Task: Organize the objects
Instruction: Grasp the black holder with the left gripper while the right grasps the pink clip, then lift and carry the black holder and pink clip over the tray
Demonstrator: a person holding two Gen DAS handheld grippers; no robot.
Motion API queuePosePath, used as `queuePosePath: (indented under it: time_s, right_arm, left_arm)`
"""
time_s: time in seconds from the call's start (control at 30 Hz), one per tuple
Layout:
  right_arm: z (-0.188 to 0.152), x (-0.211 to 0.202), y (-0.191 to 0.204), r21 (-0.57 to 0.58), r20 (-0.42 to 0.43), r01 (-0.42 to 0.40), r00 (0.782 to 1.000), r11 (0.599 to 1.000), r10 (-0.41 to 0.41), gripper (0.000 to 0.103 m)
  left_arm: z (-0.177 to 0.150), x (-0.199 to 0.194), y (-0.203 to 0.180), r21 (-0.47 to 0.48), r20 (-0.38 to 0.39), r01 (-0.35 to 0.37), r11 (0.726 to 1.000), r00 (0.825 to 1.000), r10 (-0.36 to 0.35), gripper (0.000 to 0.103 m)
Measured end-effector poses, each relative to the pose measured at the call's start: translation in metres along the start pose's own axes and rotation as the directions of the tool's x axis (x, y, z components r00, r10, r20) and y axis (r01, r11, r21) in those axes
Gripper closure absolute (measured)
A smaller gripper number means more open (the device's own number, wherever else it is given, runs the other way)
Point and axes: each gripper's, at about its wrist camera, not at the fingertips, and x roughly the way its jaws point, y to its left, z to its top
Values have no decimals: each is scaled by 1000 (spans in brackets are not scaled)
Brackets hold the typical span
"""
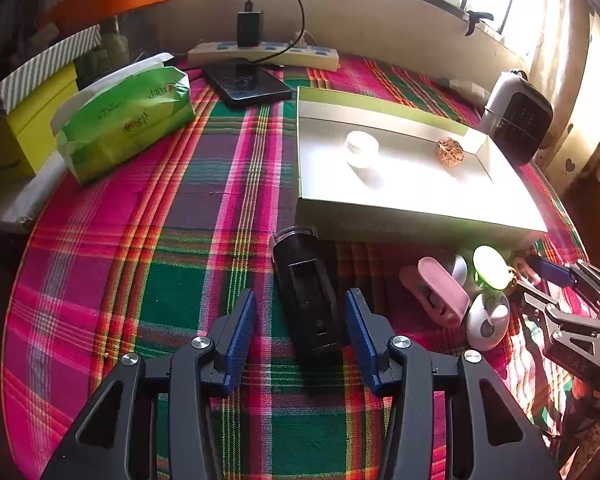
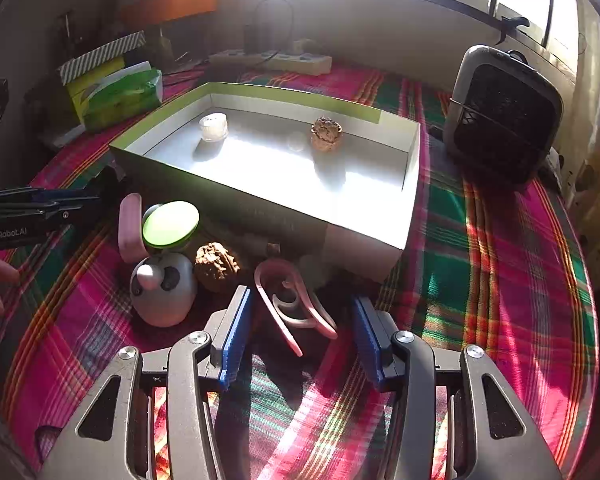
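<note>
Left gripper [image 1: 300, 316], jaws spread, straddles a black oblong device [image 1: 306, 292] on the plaid tablecloth [image 1: 140, 260], just before the near wall of the open cardboard box [image 1: 400, 224]. The device's long axis runs nearly along the fingers, slightly skewed, nearer the right finger.

Right gripper [image 2: 300, 328], also spread and empty, frames a pink ear-hook piece [image 2: 296, 304].

Legible: "GenRobot.AI" on the left gripper's body; green tissue pack [image 1: 128, 120] print unreadable.

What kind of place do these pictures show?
Probably a home, a table beside a window: plaid tablecloth, power strip with a phone charging, tissue pack, and a small fan.
</note>
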Motion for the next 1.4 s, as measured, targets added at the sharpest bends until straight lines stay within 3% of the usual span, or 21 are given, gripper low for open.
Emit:
queuePosePath:
  time_s: [0.1, 0.47, 0.8, 1.07, 1.4]
  right_arm:
    - [1, 1, -1, -1, -1, -6, 1000, 1000, 6, 54]
    - [1, 1, -7, 28, 2, 5, 1000, 1000, -5, 54]
    - [0, -2, -1, 60, 6, 19, 1000, 998, -20, 68]
    - [-4, -5, 0, 100, 6, 33, 999, 994, -33, 78]
    - [-7, -7, 3, 140, 8, 37, 999, 989, -38, 78]
  left_arm:
    - [2, 2, 0, 23, 4, -25, 999, 1000, 25, 59]
    - [5, 4, 7, 50, 14, -15, 999, 1000, 14, 59]
    - [10, 7, 9, 41, 19, -24, 999, 1000, 23, 59]
    - [8, 6, 11, 53, 31, -53, 997, 998, 52, 75]
    - [7, 4, 14, 44, 30, -49, 998, 998, 48, 78]
